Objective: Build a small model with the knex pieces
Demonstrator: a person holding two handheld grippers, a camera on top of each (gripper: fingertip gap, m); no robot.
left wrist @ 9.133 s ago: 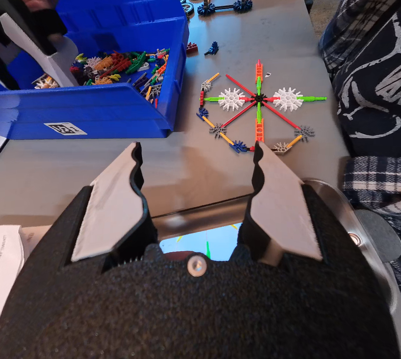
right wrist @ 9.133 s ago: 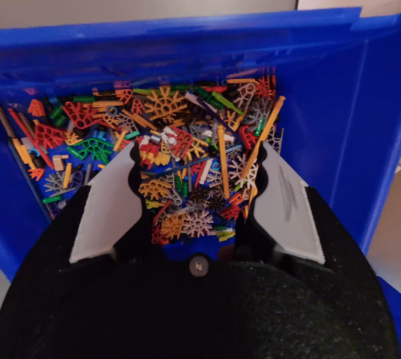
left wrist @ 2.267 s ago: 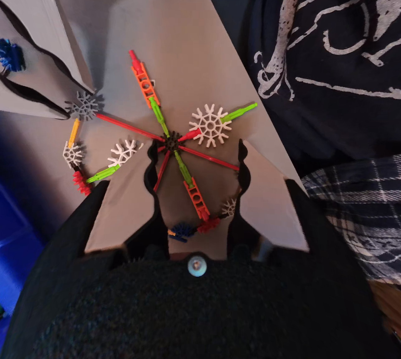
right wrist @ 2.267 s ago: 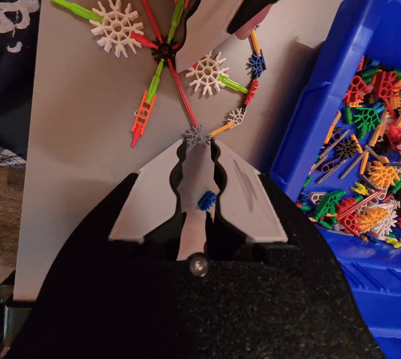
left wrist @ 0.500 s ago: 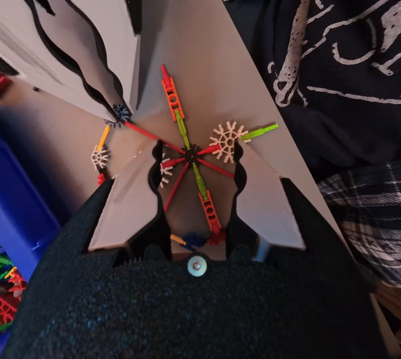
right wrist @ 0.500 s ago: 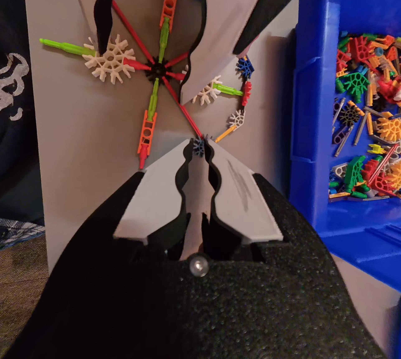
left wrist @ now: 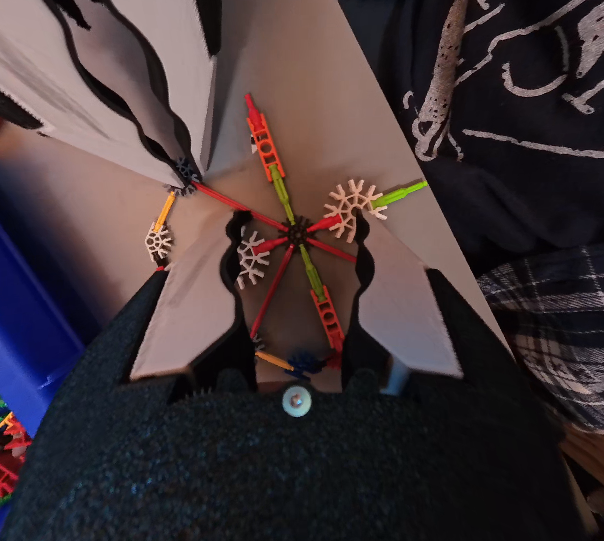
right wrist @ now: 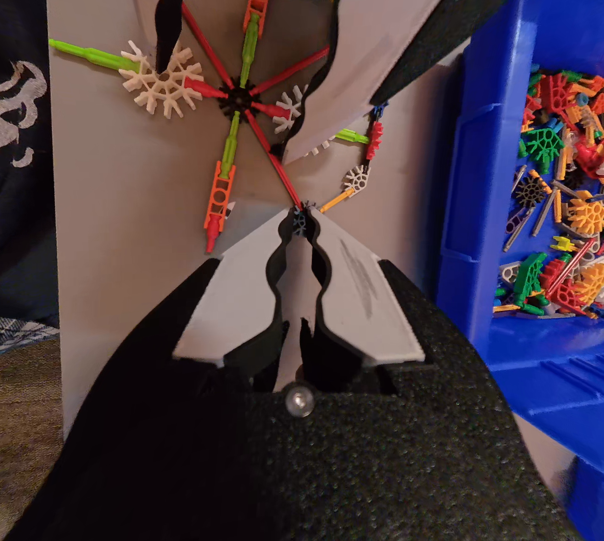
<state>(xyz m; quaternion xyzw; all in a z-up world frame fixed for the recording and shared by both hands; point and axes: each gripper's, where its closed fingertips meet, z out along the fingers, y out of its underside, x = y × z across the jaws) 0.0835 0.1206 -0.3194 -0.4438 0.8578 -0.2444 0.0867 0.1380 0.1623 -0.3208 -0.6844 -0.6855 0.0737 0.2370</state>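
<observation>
A flat wheel of plastic rods (left wrist: 295, 232) lies on the grey table (left wrist: 294, 84) — red, green and orange spokes meeting at a black hub between the left gripper (left wrist: 299, 223)'s spread fingers. The right gripper (right wrist: 300, 214)'s fingertips pinch a small blue connector (right wrist: 299, 223) onto the grey connector (left wrist: 178, 189) ending one red spoke — the rim joint.

Your black hub (left wrist: 295, 232) carries red rods (left wrist: 235, 203), lime-and-orange spokes (left wrist: 266, 146) and white snowflake connectors (left wrist: 351, 209) on the grey bench (left wrist: 294, 34); the bin (right wrist: 490, 198) is blue.
</observation>
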